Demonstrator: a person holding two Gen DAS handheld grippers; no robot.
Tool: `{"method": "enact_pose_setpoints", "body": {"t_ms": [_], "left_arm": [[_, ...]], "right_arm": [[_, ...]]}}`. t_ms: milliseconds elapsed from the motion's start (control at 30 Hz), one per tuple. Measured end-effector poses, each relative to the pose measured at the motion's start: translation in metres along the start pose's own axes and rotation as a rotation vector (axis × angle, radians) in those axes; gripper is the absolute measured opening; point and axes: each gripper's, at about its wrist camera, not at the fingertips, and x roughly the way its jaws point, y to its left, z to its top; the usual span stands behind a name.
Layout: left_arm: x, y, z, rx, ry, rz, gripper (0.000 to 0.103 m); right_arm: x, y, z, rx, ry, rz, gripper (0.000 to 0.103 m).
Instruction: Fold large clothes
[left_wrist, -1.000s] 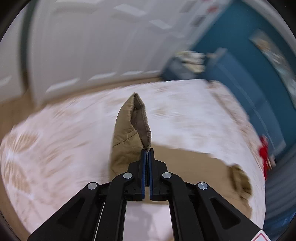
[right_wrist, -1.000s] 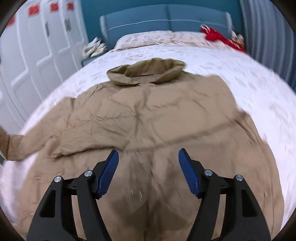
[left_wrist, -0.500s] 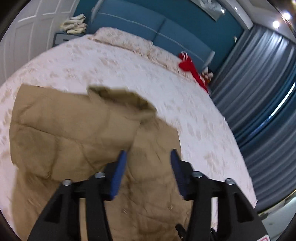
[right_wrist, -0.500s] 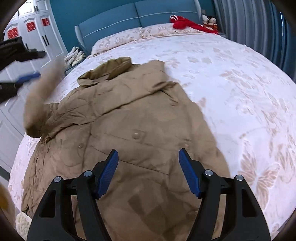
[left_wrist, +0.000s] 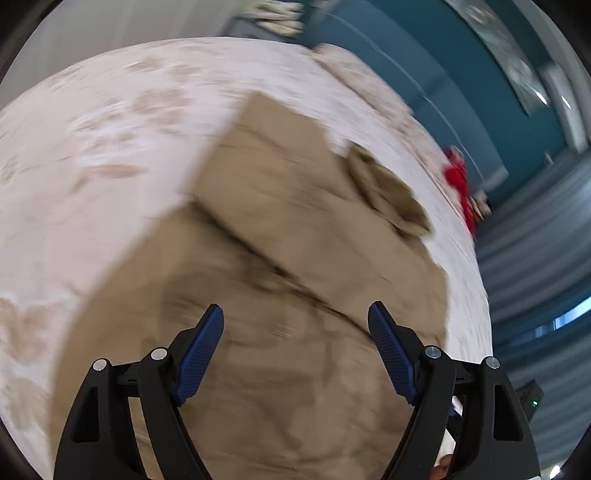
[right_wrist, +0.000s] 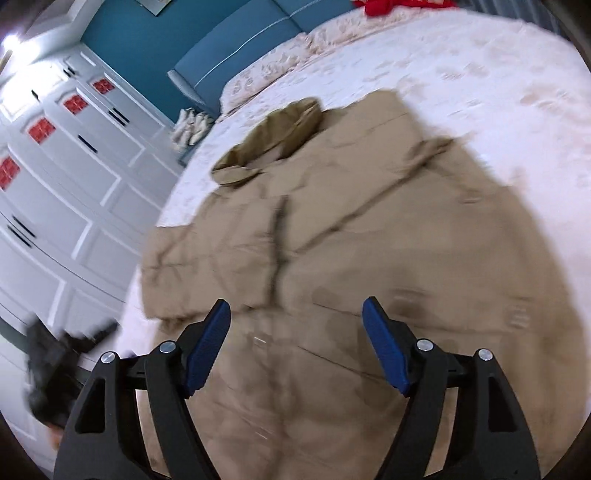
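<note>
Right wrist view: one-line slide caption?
Open right gripper hovers over tan coat laid on the bed, hood toward headboard.

jacket (right_wrist: 332, 258) flat on bed (right_wrist: 498, 92), collar toward headboard (right_wrist: 236, 48); wardrobe (right_wrist: 66, 177) left of bed.

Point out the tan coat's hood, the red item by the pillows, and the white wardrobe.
hood (right_wrist: 269, 142): right wrist view, rumpled middle.
red item (left_wrist: 458, 177): left wrist view, upper part.
white wardrobe (right_wrist: 55, 192): right wrist view, door panel.
</note>
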Motion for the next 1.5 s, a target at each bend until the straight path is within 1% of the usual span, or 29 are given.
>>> {"method": "enact_pose_setpoints", "body": {"t_ms": [67,133,167,200,233,267,300,333,367,400,433,467,500,533,600,733,767,833,900,933,1067,1167,1200,1267,1300,1367,1400,1500], "left_arm": [[0.0,0.02,0.008,-0.024,-0.017,0.036,0.077],[-0.001,0.033,0.013,-0.019,-0.034,0.084,0.077],[0.003,0.036,0.013,-0.004,-0.038,0.105,0.077],[0.003,0.046,0.013,0.013,-0.036,0.128,0.077],[0.006,0.047,0.012,0.027,-0.032,0.143,0.077],[0.009,0.048,0.01,0.043,-0.025,0.154,0.076],[0.016,0.05,0.009,0.061,-0.013,0.172,0.076],[0.02,0.052,0.006,0.074,-0.003,0.191,0.076],[0.026,0.053,0.002,0.092,0.0,0.205,0.076],[0.029,0.052,0.001,0.108,-0.003,0.222,0.075],[0.024,0.058,-0.005,0.117,-0.004,0.229,0.075],[0.026,0.057,-0.004,0.126,-0.006,0.234,0.075],[0.026,0.057,-0.002,0.128,-0.007,0.235,0.075],[0.026,0.057,0.0,0.121,-0.009,0.229,0.075],[0.024,0.055,0.006,0.099,-0.021,0.21,0.075],[0.031,0.037,0.025,0.103,-0.028,0.181,0.075],[0.037,0.029,0.031,0.123,-0.025,0.178,0.075],[0.049,0.016,0.04,0.171,-0.027,0.198,0.075],[0.07,0.005,0.049,0.241,0.02,0.239,0.075],[0.079,0.001,0.053,0.266,0.031,0.258,0.075],[0.102,-0.007,0.07,0.334,0.038,0.31,0.074],[0.115,-0.01,0.078,0.388,0.025,0.35,0.068],[0.12,-0.008,0.08,0.396,0.021,0.365,0.063],[0.126,-0.002,0.085,0.362,0.023,0.374,0.053],[0.129,0.007,0.088,0.311,0.032,0.364,0.049],[0.131,0.02,0.091,0.228,0.032,0.323,0.049],[0.129,0.022,0.09,0.211,0.011,0.319,0.047],[0.129,0.016,0.082,0.234,-0.035,0.363,0.044]], "right_arm": [[0.017,0.014,0.007,-0.001,0.01,0.018,0.072],[0.033,0.026,0.011,-0.023,0.022,0.013,0.072],[0.044,0.032,0.013,-0.037,0.041,-0.005,0.072],[0.055,0.037,0.013,-0.041,0.06,-0.021,0.072],[0.063,0.038,0.013,-0.038,0.075,-0.031,0.071],[0.072,0.041,0.012,-0.032,0.095,-0.052,0.067],[0.077,0.043,0.011,-0.035,0.106,-0.07,0.052],[0.08,0.045,0.01,-0.045,0.112,-0.085,0.033],[0.081,0.051,0.009,-0.074,0.109,-0.13,0.019],[0.078,0.053,0.01,-0.093,0.102,-0.134,0.001],[0.075,0.056,0.013,-0.104,0.1,-0.096,0.001],[0.065,0.059,0.021,-0.107,0.077,-0.061,0.001],[0.054,0.064,0.03,-0.129,0.045,-0.055,0.001],[0.038,0.072,0.044,-0.176,-0.005,-0.06,0.001],[0.015,0.082,0.066,-0.232,-0.075,-0.077,0.001],[-0.013,0.081,0.107,-0.266,-0.15,-0.106,0.001],[-0.016,0.076,0.116,-0.264,-0.16,-0.116,0.001],[-0.018,0.063,0.132,-0.242,-0.158,-0.122,0.001],[-0.016,0.052,0.141,-0.223,-0.144,-0.124,0.001],[-0.016,0.049,0.144,-0.22,-0.139,-0.126,0.001],[-0.014,0.039,0.164,-0.234,-0.131,-0.139,0.001],[-0.011,0.034,0.169,-0.233,-0.125,-0.15,0.001],[-0.009,0.03,0.168,-0.23,-0.122,-0.155,0.001],[-0.005,0.019,0.161,-0.218,-0.113,-0.168,0.001],[0.002,0.01,0.154,-0.206,-0.1,-0.179,0.001],[0.014,-0.005,0.141,-0.187,-0.076,-0.208,0.001],[0.021,-0.015,0.134,-0.175,-0.06,-0.223,0.001],[0.041,-0.04,0.112,-0.14,-0.015,-0.262,0.001]]}}
